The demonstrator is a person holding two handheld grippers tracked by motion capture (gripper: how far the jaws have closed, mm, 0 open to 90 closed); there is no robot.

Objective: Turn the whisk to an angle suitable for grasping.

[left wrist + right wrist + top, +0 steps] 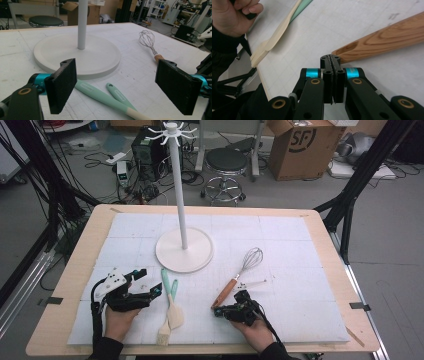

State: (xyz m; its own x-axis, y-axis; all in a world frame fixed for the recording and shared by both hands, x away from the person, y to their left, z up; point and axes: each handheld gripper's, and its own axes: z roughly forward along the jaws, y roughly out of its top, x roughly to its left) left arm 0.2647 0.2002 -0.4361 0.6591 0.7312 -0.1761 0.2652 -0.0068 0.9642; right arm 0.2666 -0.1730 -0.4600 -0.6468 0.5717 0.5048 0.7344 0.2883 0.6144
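Near the tabletop's front edge, the right gripper [333, 60] sat closed and empty, touching the whisk [240, 274] handle's end. Left gripper [148, 282] stood open. Advancing closed would likely push the whisk away.

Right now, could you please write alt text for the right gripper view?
The right gripper, its black jaws shut, points at the butt end of a brown wooden whisk handle lying on a white gridded mat.

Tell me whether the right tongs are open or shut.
Shut. In the right gripper view the right tongs have both black pads pressed together with nothing between them, their tip just short of the whisk's wooden handle.
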